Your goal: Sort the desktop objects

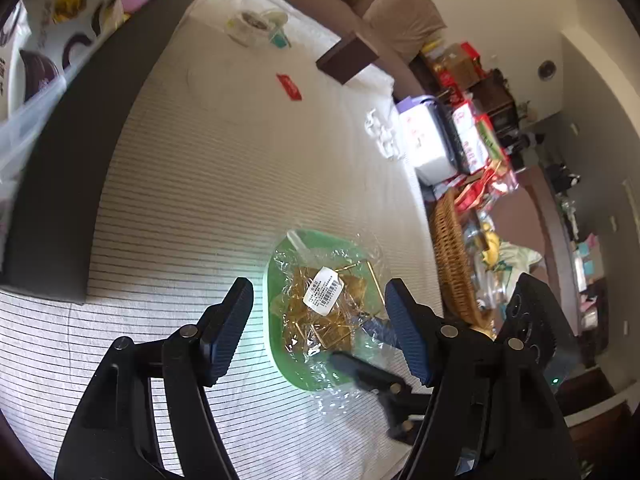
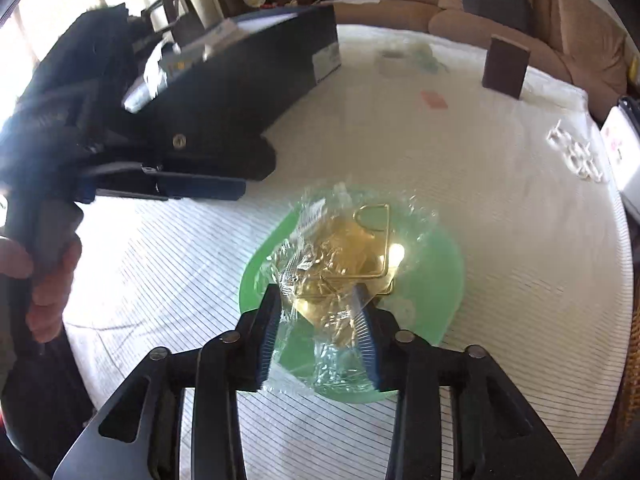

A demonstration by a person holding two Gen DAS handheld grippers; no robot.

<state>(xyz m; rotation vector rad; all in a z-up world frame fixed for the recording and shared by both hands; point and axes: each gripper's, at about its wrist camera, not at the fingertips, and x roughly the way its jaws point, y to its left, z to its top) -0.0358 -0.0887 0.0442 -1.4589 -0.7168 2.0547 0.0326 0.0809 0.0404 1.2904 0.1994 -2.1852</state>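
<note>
A clear plastic bag of gold clips with a barcode label lies on a green tray on the striped white tablecloth. My left gripper hangs open above the tray's near side, fingers wide on either side of the bag and apart from it. In the right wrist view my right gripper straddles the near end of the bag, whose crinkled plastic lies between the blue pads. The pads do not clearly squeeze it. The bag rests on the tray. My left gripper shows at the left, held by a hand.
A red card, a brown box, white plastic pieces and a tape roll lie farther out on the cloth. A large black box stands at the left. A wicker basket sits off the table's right edge.
</note>
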